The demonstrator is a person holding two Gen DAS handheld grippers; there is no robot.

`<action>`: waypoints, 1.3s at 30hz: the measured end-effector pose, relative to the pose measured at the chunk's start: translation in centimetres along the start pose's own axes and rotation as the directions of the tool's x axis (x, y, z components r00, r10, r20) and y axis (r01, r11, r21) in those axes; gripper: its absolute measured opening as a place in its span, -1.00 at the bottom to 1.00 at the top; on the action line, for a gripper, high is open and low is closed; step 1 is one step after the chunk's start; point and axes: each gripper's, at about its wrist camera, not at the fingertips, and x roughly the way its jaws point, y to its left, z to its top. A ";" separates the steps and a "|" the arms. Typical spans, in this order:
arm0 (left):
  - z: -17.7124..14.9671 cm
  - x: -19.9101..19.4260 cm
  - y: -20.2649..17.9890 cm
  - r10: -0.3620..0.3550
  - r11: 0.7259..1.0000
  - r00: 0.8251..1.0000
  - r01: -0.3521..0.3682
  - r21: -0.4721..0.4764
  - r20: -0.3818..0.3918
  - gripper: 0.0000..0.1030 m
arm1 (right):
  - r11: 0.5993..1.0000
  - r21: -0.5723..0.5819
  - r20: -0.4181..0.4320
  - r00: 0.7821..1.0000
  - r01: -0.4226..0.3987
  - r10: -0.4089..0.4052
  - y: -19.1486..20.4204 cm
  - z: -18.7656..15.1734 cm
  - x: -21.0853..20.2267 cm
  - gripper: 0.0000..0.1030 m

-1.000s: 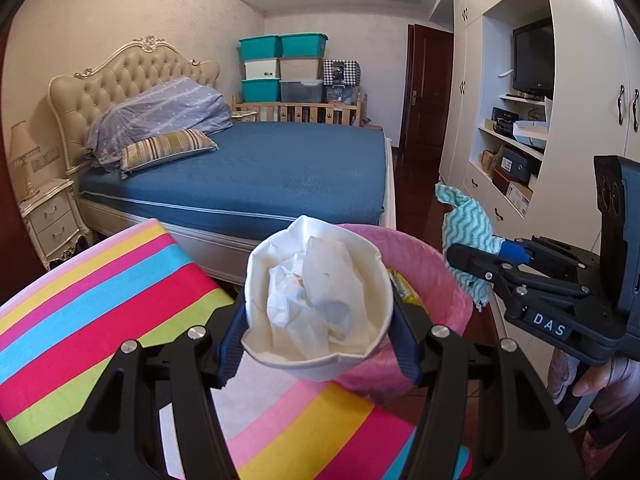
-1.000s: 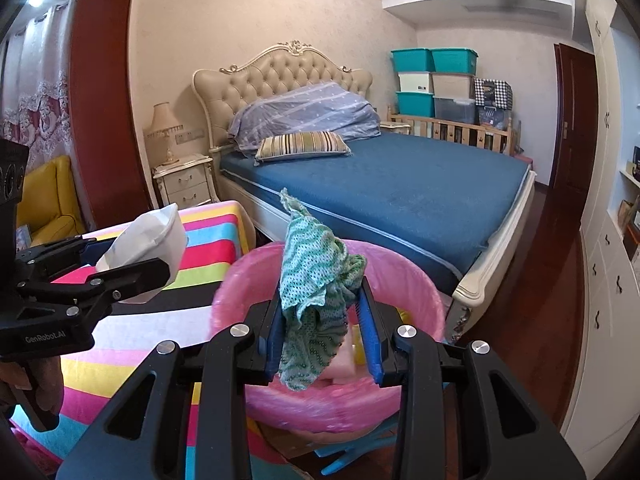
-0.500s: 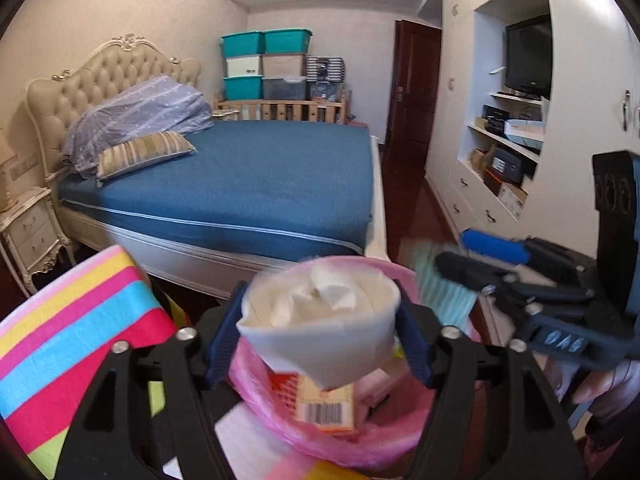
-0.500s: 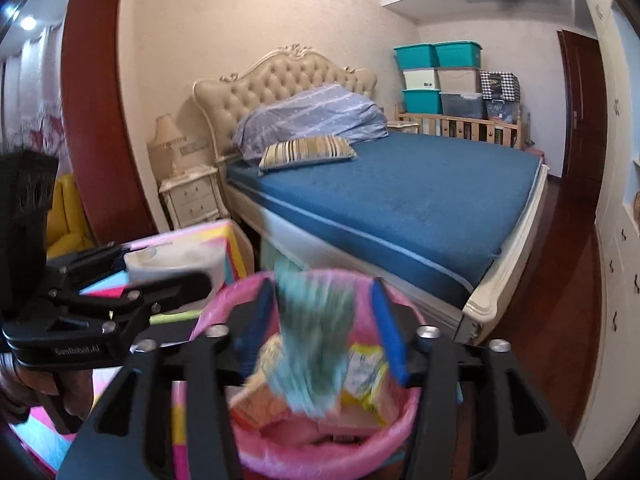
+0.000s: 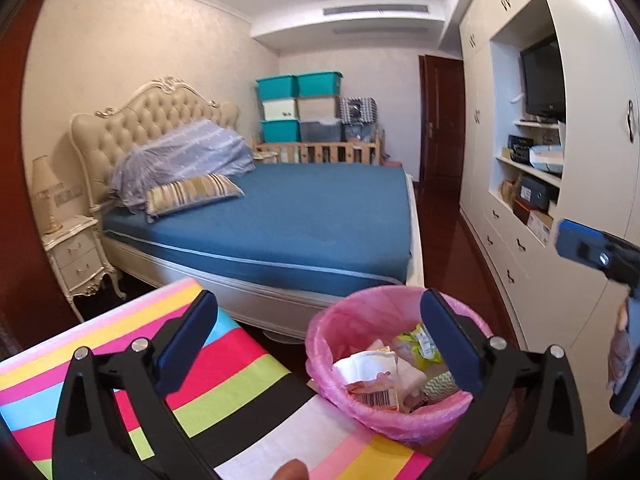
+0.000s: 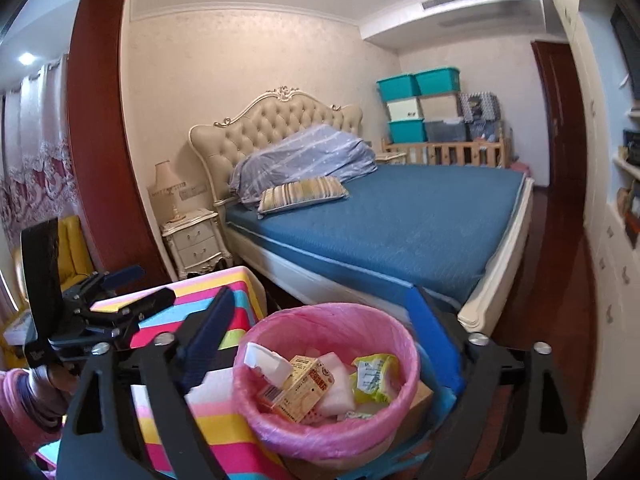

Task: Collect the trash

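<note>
- Left gripper (image 5: pixel 318 344) hangs with its jaws spread wide and nothing between them, above the striped cloth (image 5: pixel 160 364) and the near rim of the bin.
- Striped cloth covers a table on the left; no loose trash shows on the part in view.
- Pink-lined bin (image 6: pixel 326 380) stands just beside that table, and the trash lies inside it: a crumpled paper cup (image 6: pixel 266 362), a small carton (image 6: pixel 298 390), a white wad and a yellow-green wrapper (image 6: pixel 374 372).
- All of it looks light, soft and easily crushed; a gentle pinch on a crumpled edge or fold would likely do, since smooth wrapper film may slip.
- Right gripper (image 6: pixel 320 332) is likewise wide open and empty, poised over the bin's mouth.
- Bed (image 5: pixel 280 216) lies well behind the bin.
</note>
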 end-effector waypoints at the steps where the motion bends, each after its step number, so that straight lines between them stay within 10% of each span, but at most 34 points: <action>1: 0.3 -0.5 0.1 0.009 1.000 1.000 -0.009 0.000 0.010 0.91 | 1.000 -0.018 0.010 1.000 0.009 -0.009 0.7 0.2 -0.9 0.65; 14: -1.3 -7.9 -0.9 0.016 1.000 0.999 -0.015 -0.006 0.037 0.91 | 0.988 -0.097 -0.008 0.993 0.119 -0.120 5.6 -2.9 -5.9 0.65; 39: -6.9 -7.7 -2.4 -0.039 0.999 0.996 0.039 0.006 -0.085 0.91 | 0.986 -0.131 -0.136 0.983 0.104 -0.122 6.1 -7.1 -3.7 0.65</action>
